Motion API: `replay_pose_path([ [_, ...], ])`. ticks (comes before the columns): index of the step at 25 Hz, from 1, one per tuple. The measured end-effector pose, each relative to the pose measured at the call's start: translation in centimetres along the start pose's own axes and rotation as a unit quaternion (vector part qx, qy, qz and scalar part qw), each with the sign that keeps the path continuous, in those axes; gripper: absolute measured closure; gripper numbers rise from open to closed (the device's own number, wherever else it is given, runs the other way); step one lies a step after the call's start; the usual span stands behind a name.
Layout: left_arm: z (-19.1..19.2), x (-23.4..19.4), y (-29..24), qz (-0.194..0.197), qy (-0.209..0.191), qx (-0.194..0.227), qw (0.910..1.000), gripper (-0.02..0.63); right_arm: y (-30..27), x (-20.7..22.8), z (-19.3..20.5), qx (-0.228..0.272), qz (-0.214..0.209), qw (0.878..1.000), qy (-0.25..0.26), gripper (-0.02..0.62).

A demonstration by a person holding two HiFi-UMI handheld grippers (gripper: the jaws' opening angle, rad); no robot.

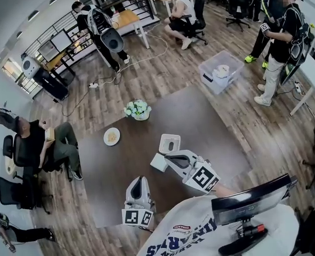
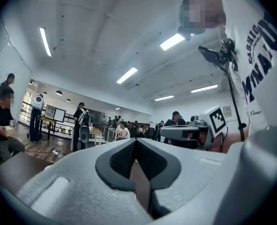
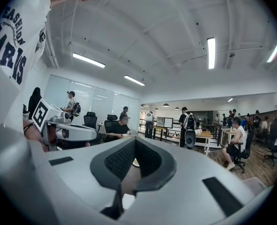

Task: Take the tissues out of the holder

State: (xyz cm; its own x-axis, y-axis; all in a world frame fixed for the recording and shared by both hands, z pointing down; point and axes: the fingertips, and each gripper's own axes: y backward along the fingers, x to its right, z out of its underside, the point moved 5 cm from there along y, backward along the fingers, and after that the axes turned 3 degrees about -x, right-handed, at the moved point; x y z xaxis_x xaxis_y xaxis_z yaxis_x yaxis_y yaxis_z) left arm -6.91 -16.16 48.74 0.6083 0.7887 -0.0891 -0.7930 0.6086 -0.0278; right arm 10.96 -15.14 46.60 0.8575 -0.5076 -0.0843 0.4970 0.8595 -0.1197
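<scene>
The left gripper is holding its jaws fully together, pads meeting at the tip, and is pointing level across the room. The right gripper is likewise keeping its jaws closed pad to pad and is pointing level.

In the head view, the tissue holder is lying flat on the brown table, just beyond the right gripper's tip. Its opening is facing up, and its slightly longer side is running near to far with a small tilt to the right. A white flat item, possibly tissues, is sitting on the table just near of the holder, beside the right gripper's tip; contact cannot be confirmed.

The sweatshirt is showing dark letters, "ASHION" above "ARIS". The marker cube is displaying black square patterns.
</scene>
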Motion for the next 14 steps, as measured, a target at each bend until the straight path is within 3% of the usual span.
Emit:
replay_pose_path([
  [14, 0.3, 0.0, 0.5, 0.003, 0.001, 0.005, 1.0, 0.601, 0.1, -0.4, 1.0, -0.005, 0.003, 1.0, -0.012, 0.591],
])
